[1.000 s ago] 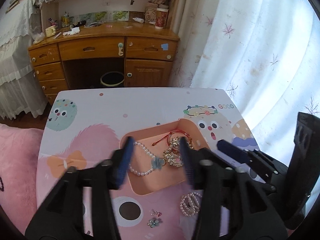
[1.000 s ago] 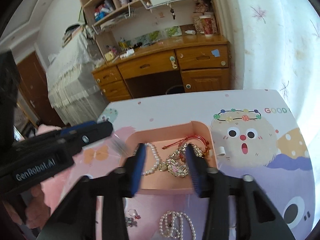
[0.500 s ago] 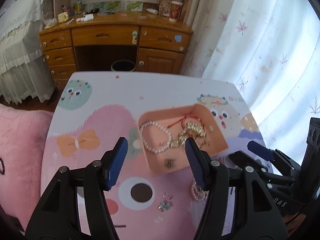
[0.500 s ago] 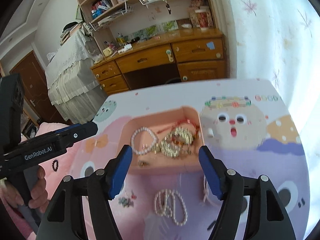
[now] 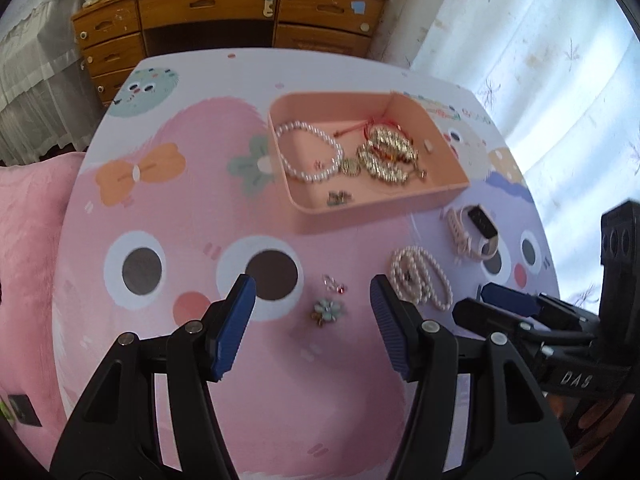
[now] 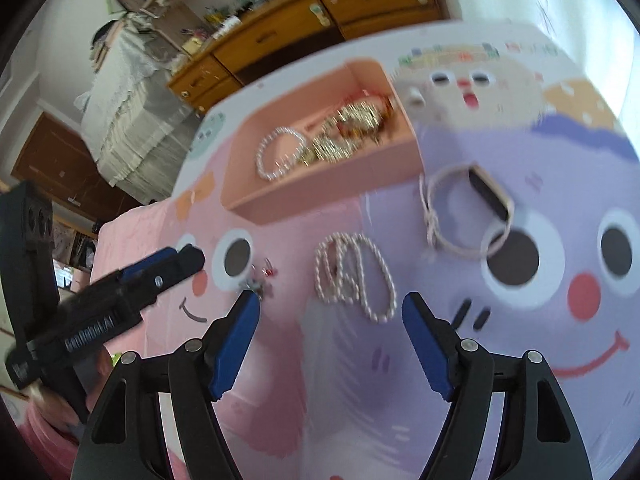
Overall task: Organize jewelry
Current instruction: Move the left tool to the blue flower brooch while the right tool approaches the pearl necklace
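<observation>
Blue-padded jaws of the left gripper [image 5: 312, 320] are being held wide apart, empty, above a flower brooch [image 5: 328, 310]; the right gripper [image 6: 330, 316] is likewise being held spread and empty over a pearl bracelet [image 6: 354, 274].

A: Contents of the shallow pink rectangular tray [image 5: 376, 210]?
B: White pearl bracelet [image 5: 310, 152] at its left, tangled gold chain jewelry [image 5: 390, 156] with a red cord at its right, a small dark charm [image 5: 338, 199] near the front wall.

A: Outside it?
B: Coiled pearl strand [image 6: 354, 274], pale-banded watch [image 6: 466, 210] to its right, teal flower brooch [image 5: 329, 310], tiny red earrings [image 5: 334, 283].
</observation>
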`<state>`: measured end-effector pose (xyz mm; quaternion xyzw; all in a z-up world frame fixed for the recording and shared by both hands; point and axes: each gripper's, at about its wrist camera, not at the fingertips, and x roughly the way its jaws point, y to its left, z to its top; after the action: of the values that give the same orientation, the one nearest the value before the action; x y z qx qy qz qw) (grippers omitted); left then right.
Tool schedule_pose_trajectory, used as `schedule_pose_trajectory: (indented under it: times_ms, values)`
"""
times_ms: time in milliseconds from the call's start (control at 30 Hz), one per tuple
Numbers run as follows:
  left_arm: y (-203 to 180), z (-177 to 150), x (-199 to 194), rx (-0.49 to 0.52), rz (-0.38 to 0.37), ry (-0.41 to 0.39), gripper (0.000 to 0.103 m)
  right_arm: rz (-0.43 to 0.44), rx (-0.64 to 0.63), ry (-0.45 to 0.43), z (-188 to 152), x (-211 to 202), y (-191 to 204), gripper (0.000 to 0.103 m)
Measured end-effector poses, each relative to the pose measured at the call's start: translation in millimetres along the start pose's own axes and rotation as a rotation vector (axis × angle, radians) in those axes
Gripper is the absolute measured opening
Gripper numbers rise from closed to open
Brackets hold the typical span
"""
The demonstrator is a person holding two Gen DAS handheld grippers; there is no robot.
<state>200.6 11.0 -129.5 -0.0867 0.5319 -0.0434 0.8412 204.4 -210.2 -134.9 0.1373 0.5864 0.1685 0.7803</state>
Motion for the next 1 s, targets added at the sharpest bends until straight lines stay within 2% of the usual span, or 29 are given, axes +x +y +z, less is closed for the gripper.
schedule_pose_trajectory:
  times_ms: [200, 367, 467, 567, 667, 767, 933, 1000]
  values:
    - [-11, -22, 21, 0.023, 0.028, 0.038, 0.057, -0.06, 0.002, 0.005, -3, 17, -2, 0.075]
    - [-18, -29, 32, 0.057, 0.055, 0.027, 0.052, -0.157, -0.132, -0.015, -7, 30, 12, 0.074]
    - [-21, -31, 39, 0.083, 0.089, 0.028, 0.046, -0.181, -0.206, -0.033, -9, 36, 19, 0.073]
    - [-21, -31, 44, 0.086, 0.088, 0.027, 0.042, -0.207, -0.262, -0.056, -9, 41, 21, 0.072]
    - [-22, -31, 48, 0.1, 0.079, 0.017, 0.04, -0.214, -0.298, -0.078, -6, 46, 22, 0.068]
    - [-26, -32, 51, 0.122, 0.082, 0.011, 0.032, -0.226, -0.344, -0.095, -5, 51, 25, 0.065]
    - [-35, -34, 54, 0.176, 0.142, -0.005, 0.029, -0.247, -0.467, -0.095, -10, 55, 33, 0.061]
    - [-37, -35, 54, 0.183, 0.137, -0.009, 0.026, -0.257, -0.512, -0.095, -12, 58, 37, 0.055]
